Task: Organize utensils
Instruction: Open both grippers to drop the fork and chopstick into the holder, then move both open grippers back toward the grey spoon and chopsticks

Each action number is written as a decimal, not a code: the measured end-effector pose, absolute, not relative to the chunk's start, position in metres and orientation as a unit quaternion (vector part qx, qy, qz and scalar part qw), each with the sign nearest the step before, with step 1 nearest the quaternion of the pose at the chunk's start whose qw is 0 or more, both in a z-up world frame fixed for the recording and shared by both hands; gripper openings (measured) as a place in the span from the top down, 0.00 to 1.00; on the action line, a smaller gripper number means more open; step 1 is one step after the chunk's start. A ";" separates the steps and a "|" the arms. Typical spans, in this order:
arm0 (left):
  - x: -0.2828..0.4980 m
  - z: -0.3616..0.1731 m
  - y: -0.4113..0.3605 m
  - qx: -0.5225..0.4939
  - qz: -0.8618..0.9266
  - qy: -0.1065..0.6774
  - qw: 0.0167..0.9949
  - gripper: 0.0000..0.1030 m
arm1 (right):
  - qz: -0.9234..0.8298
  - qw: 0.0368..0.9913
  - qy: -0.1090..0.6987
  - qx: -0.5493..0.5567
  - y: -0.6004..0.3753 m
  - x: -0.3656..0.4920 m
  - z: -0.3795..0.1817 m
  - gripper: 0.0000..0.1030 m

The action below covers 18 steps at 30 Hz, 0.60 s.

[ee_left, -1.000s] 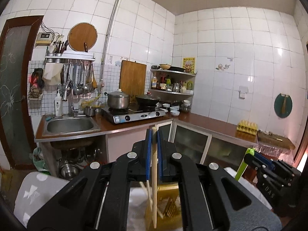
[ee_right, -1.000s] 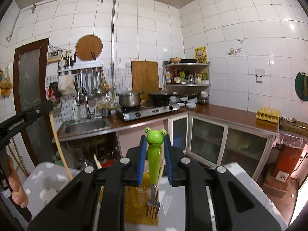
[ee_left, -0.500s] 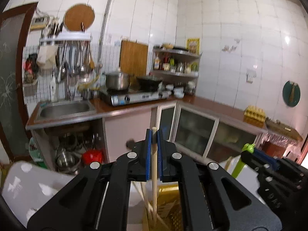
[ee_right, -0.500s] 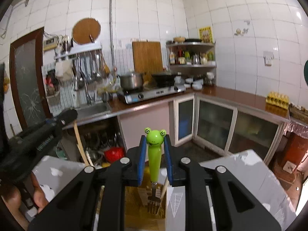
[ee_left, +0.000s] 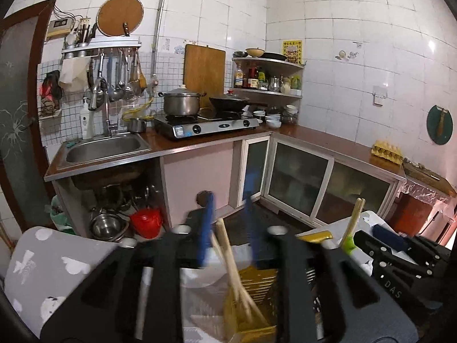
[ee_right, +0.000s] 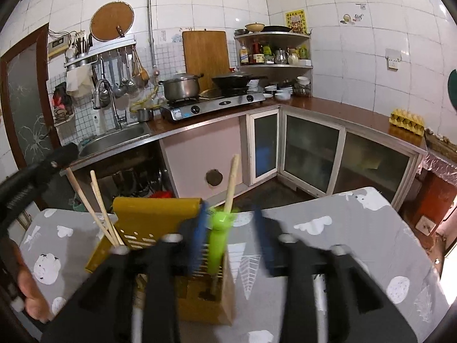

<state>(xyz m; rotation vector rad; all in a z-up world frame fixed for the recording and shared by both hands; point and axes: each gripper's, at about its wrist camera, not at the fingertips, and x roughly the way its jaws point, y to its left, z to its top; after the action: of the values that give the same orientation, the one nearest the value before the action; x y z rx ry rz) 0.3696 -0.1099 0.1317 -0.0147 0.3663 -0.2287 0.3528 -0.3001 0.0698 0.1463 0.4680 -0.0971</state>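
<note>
We are opening the left gripper at lower centre of its view; the wooden chopsticks are standing loose between its blue pads, tips in the yellow utensil holder. We are opening the right gripper likewise; the green-handled fork is resting inside the holder, freed, leaning against the left pad. The holder is sitting on the grey patterned table.
</note>
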 end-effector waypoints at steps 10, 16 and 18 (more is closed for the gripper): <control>0.320 0.152 -0.061 -0.014 -0.084 0.186 0.979 0.13 | -0.058 0.973 0.216 0.054 -0.296 0.296 0.099 0.41; 0.302 0.124 -0.031 -0.025 -0.088 0.230 0.969 0.05 | -0.054 0.967 0.240 0.058 -0.288 0.262 0.076 0.41; 0.297 0.107 -0.021 -0.023 -0.082 0.247 0.965 0.05 | -0.052 0.963 0.256 0.060 -0.285 0.256 0.062 0.41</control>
<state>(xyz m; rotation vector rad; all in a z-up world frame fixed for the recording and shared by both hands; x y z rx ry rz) 0.2970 -0.0211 0.1066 -0.0460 0.4995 -0.1669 0.2556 -0.2849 0.0623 0.1211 0.5186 -0.1052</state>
